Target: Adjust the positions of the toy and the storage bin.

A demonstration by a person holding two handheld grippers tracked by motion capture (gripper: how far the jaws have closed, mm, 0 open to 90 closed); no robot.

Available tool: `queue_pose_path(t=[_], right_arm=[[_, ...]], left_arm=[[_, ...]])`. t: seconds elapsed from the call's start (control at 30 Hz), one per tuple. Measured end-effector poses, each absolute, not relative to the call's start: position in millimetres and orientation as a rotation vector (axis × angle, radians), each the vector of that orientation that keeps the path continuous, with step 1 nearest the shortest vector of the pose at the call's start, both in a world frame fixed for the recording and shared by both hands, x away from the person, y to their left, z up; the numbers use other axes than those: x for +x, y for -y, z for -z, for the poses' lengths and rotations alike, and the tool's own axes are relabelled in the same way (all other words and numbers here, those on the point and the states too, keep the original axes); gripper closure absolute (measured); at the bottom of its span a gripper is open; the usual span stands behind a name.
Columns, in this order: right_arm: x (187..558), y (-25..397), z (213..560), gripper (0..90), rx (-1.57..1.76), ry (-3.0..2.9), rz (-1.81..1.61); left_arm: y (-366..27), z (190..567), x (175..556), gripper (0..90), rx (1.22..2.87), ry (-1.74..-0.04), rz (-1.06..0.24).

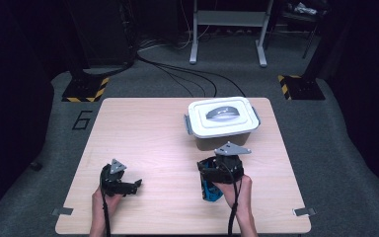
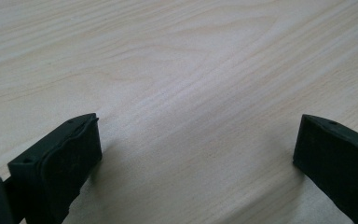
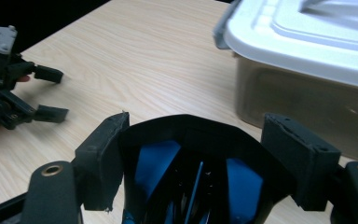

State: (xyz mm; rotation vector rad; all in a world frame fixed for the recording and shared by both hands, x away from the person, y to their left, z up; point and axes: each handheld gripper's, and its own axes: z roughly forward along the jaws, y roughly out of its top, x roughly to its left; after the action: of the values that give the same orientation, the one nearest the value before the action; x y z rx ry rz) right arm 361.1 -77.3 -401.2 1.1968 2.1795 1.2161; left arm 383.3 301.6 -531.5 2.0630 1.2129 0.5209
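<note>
Because the white lid (image 1: 221,114) sits on the storage box (image 1: 220,138), we cannot see what is inside it; its wall is murky in the right gripper view. We note the right gripper (image 3: 205,154) with jaws clamped around a black-and-blue holder (image 3: 191,186), which stands on the table (image 1: 148,128) just in front of the box. The holder's contents are dark and hard to make out. The left gripper (image 2: 196,154) rests low over bare wood, jaws wide apart. A "6" (image 1: 81,120) marks the floor.

Dim room with dark surround, table (image 1: 153,133) evenly lit from above, soft shadows, near jaws slightly blurred
</note>
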Motion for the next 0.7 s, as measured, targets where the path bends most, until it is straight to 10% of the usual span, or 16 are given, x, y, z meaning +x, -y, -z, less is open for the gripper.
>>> queue_pose_path(t=[0.7], right_arm=[[358, 162, 410, 24.6, 1.205, -2.262, -0.964]], left_arm=[[-302, 532, 383, 0.8, 2.063, -1.213, -0.521]])
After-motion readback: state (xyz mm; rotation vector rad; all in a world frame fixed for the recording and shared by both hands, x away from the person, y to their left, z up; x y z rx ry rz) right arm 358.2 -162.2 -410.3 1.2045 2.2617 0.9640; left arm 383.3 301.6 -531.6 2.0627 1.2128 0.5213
